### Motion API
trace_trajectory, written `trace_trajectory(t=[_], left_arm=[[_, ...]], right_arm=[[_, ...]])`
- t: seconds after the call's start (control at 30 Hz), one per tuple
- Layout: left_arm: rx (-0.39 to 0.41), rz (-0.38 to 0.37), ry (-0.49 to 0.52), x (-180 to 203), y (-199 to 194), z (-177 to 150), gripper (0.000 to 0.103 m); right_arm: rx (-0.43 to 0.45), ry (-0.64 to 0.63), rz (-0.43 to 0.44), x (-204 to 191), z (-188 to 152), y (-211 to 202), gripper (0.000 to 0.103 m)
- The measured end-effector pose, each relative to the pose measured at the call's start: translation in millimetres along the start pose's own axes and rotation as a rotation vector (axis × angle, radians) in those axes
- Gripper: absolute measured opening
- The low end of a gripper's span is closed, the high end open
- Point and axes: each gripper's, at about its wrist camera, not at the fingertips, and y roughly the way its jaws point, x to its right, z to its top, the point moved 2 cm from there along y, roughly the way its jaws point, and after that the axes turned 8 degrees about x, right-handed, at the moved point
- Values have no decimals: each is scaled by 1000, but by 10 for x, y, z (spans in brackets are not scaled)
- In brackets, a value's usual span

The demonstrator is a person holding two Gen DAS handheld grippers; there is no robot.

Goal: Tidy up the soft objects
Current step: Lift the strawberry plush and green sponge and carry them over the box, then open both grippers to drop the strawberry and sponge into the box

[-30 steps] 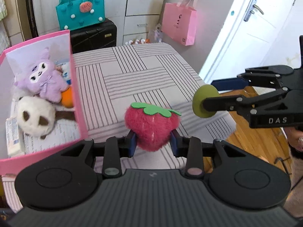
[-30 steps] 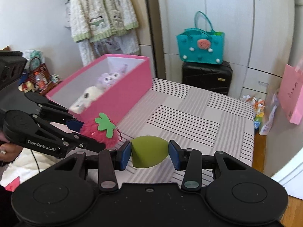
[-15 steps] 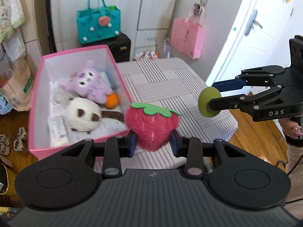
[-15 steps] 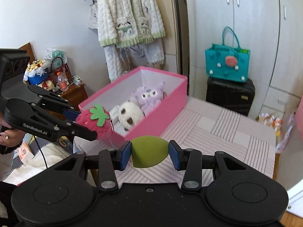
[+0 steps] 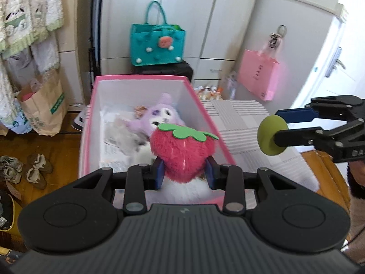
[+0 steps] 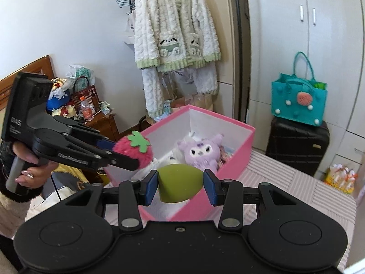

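My left gripper (image 5: 184, 173) is shut on a pink plush strawberry (image 5: 182, 154) with a green leaf top, held above the near end of the pink box (image 5: 139, 78). From the right wrist view the strawberry (image 6: 134, 151) hangs over the box's left rim (image 6: 219, 119). My right gripper (image 6: 180, 186) is shut on a green egg-shaped sponge (image 6: 179, 186), held over the box's near side; it shows at the right in the left wrist view (image 5: 272, 134). Inside the box lie a purple plush (image 6: 200, 151) and a white plush, partly hidden.
The box stands on a striped table (image 6: 296, 182). A teal bag (image 6: 298, 102) sits on a black suitcase (image 6: 298, 146) behind it. A pink bag (image 5: 260, 77) hangs by the door. Jackets (image 6: 175, 29) hang on the wall; shoes (image 5: 25, 166) lie on the floor.
Both grippers have risen and swung left toward the pink box. The strawberry is now over the box's inside instead of over the striped table. Both grips are unchanged.
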Motion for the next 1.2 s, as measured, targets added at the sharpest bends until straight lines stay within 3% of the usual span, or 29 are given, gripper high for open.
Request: trace_trajectory(t=[0.17, 0.37, 0.53, 0.77, 1.03, 1.2], left_arm=[[-3, 59, 7, -195, 297, 87, 35], [-66, 76, -11, -356, 722, 155, 35], [-94, 121, -32, -459, 975, 152, 35], [-176, 77, -102, -560, 1173, 141, 35], [-189, 81, -112, -541, 1169, 155, 36], [-186, 88, -108, -534, 1138, 166, 40]], right_arm=[[23, -35, -18, 1, 137, 382, 48], [35, -42, -34, 129, 362, 861, 48], [-19, 11, -18, 276, 503, 1388, 48], [-125, 88, -19, 428, 477, 1987, 48], [-182, 81, -70, 476, 372, 2147, 53], [-157, 92, -65, 482, 379, 2014, 53]])
